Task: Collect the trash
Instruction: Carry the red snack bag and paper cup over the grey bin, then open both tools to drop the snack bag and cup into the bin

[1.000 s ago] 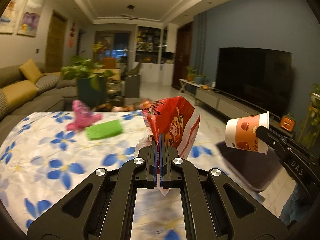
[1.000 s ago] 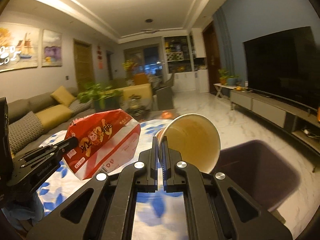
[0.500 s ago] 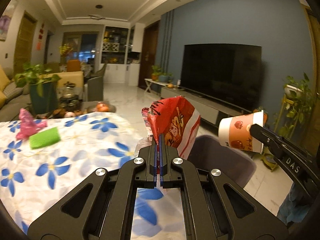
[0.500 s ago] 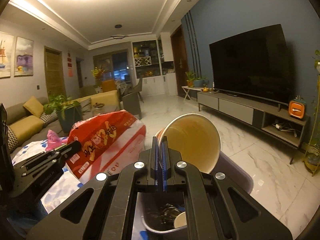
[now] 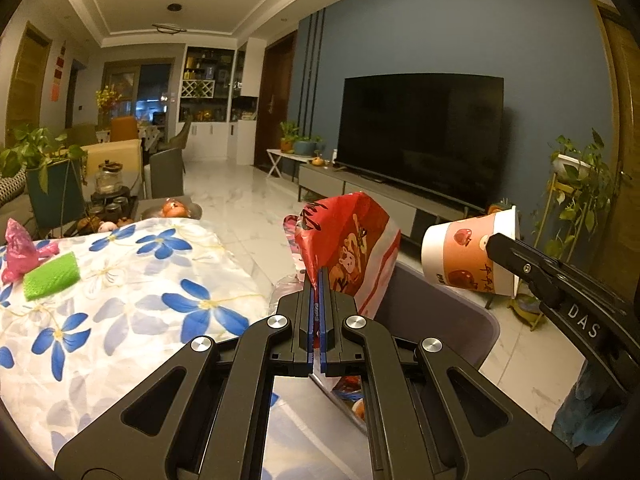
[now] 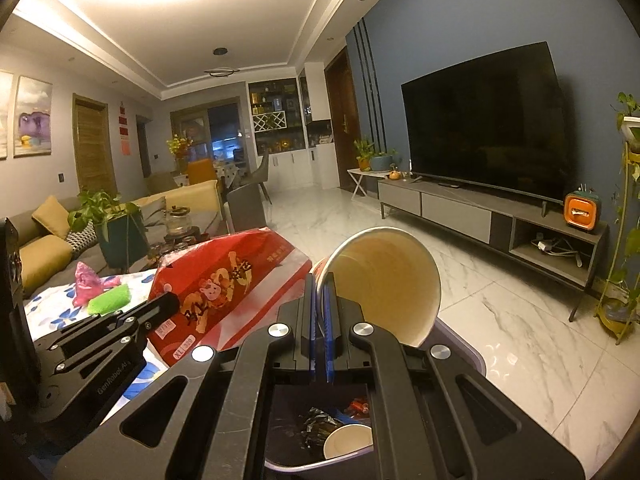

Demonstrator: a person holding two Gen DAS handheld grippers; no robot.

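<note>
Living room, bin [image 6: 460, 350] half hidden behind tongs [image 6: 320, 320]

Flowered table [image 5: 120, 312] holds pink wrapper [image 5: 18, 250] beside green sponge [image 5: 51, 276].

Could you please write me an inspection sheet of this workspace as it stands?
Surface: table under a blue-flowered cloth.
Job's things: red bag; paper cup; grey bin below, already holding a cup and wrappers.
Clutter: pink wrapper and green sponge on the table.
Grippers: left gripper shut on the red bag; right gripper shut on the cup's rim.
Cables: loose cords on the TV stand shelf.
Surroundings: television, sofa, plants.
</note>
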